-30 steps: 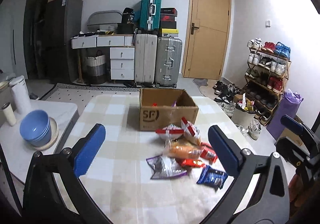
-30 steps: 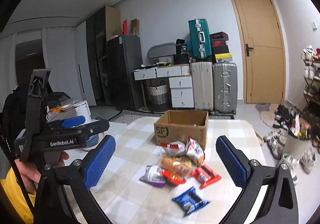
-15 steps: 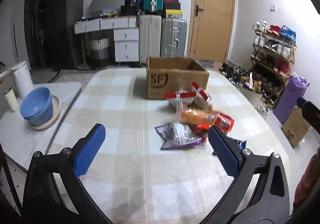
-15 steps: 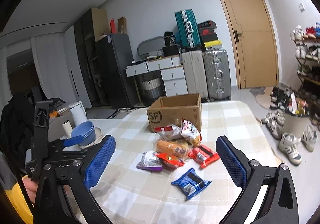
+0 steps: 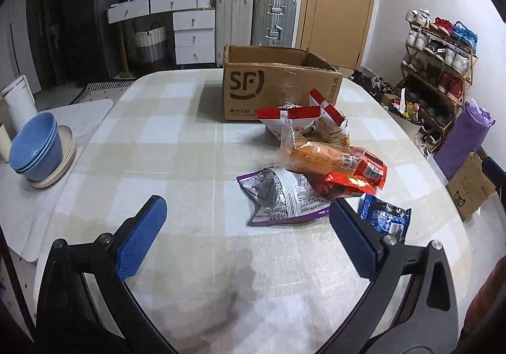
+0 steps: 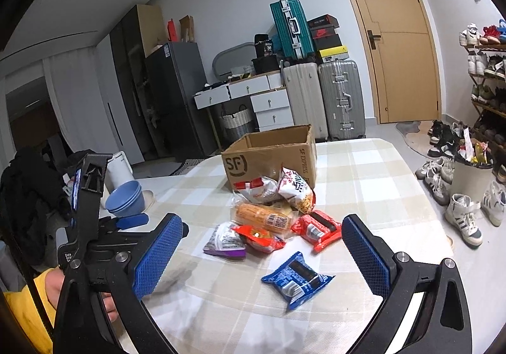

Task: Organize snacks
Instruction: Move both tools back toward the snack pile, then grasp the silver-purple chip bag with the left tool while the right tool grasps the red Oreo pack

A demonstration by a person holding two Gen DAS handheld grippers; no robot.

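Both grippers (image 5: pixel 246 227) (image 6: pixel 262 246) wide open, empty; blue packet (image 6: pixel 295 279) lower center probably light, crinkly, slippery, best pinched across flat middle.

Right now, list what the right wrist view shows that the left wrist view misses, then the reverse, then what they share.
Only the right wrist view shows the left gripper from outside, the hand holding it, a yellow sleeve and the ceiling. Only the left wrist view shows the purple bag and the small carton on the floor. Both show the SF box, the snack pile with the purple packet, the blue packet, the blue bowls, the suitcases and the door. Both pairs of jaws stand open.
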